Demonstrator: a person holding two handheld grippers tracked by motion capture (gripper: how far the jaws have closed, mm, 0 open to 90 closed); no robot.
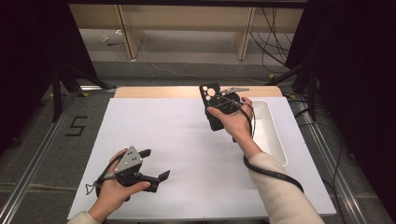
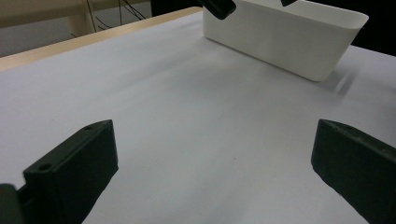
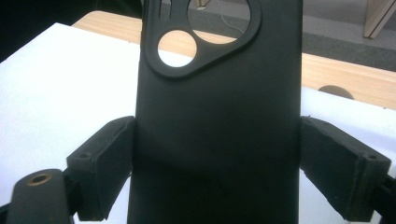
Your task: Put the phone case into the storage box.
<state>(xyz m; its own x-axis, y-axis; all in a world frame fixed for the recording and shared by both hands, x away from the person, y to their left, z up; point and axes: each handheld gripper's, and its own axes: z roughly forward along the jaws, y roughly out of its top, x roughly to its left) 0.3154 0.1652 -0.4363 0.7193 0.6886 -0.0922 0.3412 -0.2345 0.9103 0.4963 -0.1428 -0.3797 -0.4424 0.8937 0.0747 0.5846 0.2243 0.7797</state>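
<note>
High view: a black phone case (image 1: 212,106) is clamped by the right gripper (image 1: 223,103) beside the white tray (image 1: 271,135), not yet placed; left gripper (image 1: 156,164) is held wide open, empty.

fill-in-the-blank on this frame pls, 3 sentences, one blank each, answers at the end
1. The right gripper is shut on a black phone ____ with round camera cutouts.
2. The left gripper hangs over the white sheet with its jaws ____ and nothing between them.
3. The white tray lies near the sheet's ____ edge in the high view.

Missing words: case; open; right
</note>
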